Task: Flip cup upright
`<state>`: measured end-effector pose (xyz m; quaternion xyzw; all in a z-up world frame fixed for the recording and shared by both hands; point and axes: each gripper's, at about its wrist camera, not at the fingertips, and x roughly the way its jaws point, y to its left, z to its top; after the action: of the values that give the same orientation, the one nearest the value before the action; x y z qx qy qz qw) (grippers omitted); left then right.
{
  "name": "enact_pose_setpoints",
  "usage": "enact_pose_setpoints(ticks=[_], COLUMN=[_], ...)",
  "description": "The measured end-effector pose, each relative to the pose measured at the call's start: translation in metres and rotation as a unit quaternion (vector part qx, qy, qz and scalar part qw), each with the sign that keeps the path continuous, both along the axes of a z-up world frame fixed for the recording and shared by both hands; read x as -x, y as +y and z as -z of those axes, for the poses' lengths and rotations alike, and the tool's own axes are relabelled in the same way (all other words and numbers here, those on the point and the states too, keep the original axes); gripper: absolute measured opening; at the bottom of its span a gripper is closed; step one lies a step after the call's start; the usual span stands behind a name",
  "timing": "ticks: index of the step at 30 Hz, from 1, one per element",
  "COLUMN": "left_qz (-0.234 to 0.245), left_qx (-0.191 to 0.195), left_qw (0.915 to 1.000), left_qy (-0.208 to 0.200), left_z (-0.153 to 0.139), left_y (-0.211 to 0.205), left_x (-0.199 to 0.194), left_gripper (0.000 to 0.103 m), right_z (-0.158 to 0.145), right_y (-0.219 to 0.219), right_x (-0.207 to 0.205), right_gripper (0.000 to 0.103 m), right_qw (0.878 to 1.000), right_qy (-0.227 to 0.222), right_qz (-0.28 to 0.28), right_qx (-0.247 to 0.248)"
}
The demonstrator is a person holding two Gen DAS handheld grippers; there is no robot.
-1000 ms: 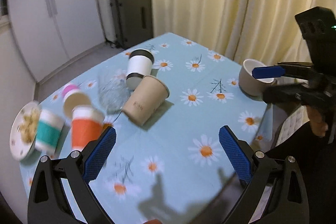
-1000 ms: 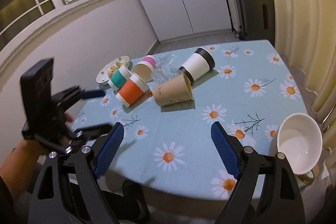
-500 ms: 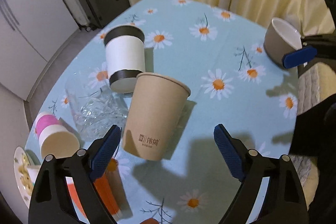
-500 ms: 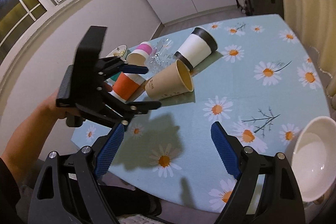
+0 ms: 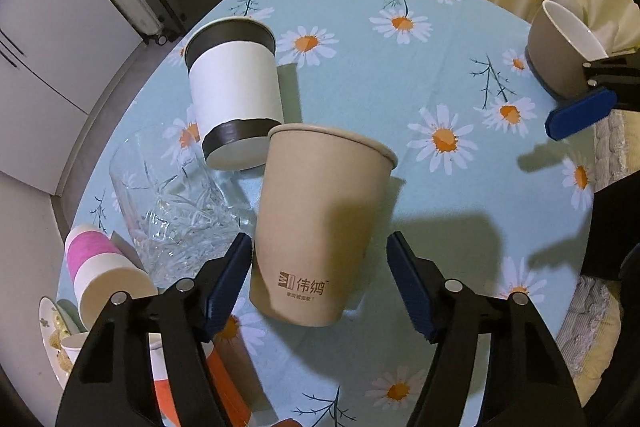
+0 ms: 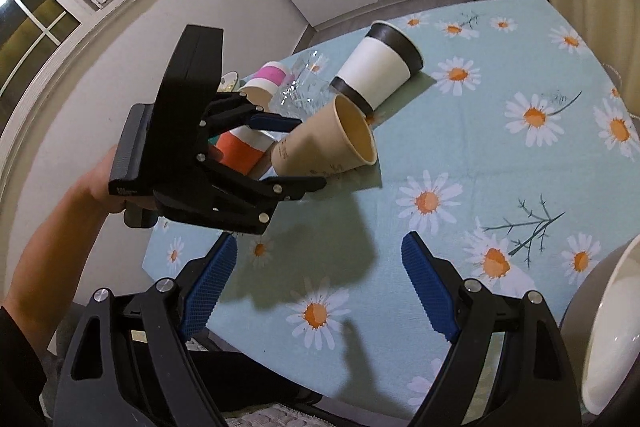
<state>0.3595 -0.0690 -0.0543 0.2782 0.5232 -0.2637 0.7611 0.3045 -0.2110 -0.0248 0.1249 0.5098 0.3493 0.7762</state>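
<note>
**A:** What are the left tongs (image 5: 320,279) doing?

**B:** They are spread wide, one blue pad on each side of the base end of the tan paper cup (image 5: 320,227). A gap shows at both pads in the left wrist view, so they have hold of nothing. In the right wrist view the left tongs (image 6: 300,155) sit at centre left, one finger above the cup (image 6: 328,139) and one below it.

**A:** And the cup itself?

**B:** It lies on its side on the bench (image 5: 400,75), which wears a light blue cloth printed with daisies. Its open mouth points toward the right of the right wrist frame.

**A:** The right tongs?

**B:** The right tongs (image 6: 316,283) are also wide open and empty, low in their own frame over bare cloth, well apart from the cup.

**A:** What lies around the cup?

**B:** A white paper cup with dark bands (image 5: 236,91) lies on its side just above it in the left wrist frame, its base close to the tan rim. A clear cut-glass tumbler (image 5: 172,199) lies to the left, just beside it. Further lower left are a pink-and-white paper cup (image 5: 100,275) and an orange paper cup (image 5: 224,379). A grey bowl with a white inside (image 5: 560,47) sits at the right edge.
</note>
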Motion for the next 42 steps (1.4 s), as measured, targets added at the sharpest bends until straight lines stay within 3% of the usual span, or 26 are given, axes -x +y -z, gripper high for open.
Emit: enact_pose_setpoints(ticks=[3, 16, 25, 31, 34, 42], left_qz=[-0.002, -0.048, -0.118, -0.174, -0.211, -0.332], left_qx=[-0.006, 0.040, 0.117, 0.173, 0.200, 0.290], left_qw=[1.0000, 0.9979, 0.9857, 0.9686, 0.9556, 0.8927], left_qy=[0.004, 0.016, 0.027, 0.042, 0.049, 0.095], left_z=[0.004, -0.009, -0.024, -0.034, -0.034, -0.017], left_y=[-0.001, 0.012, 0.030, 0.047, 0.058, 0.089], left_x=[-0.001, 0.004, 0.040, 0.078, 0.097, 0.140], left_gripper=[0.057, 0.056, 0.056, 0.056, 0.056, 0.056], right_z=[0.002, 0.010, 0.012, 0.008, 0.002, 0.001], right_y=[-0.001, -0.017, -0.019, -0.010, 0.002, 0.029], right_x=[-0.001, -0.015, -0.019, -0.008, 0.000, 0.022], right_gripper=[0.083, 0.082, 0.082, 0.082, 0.082, 0.082], right_qw=[1.000, 0.996, 0.990, 0.989, 0.990, 0.989], right_qy=[0.010, 0.056, 0.094, 0.114, 0.114, 0.131], right_qz=[0.004, 0.040, 0.059, 0.055, 0.043, 0.025], right_qx=[-0.007, -0.054, -0.081, -0.080, -0.076, -0.061])
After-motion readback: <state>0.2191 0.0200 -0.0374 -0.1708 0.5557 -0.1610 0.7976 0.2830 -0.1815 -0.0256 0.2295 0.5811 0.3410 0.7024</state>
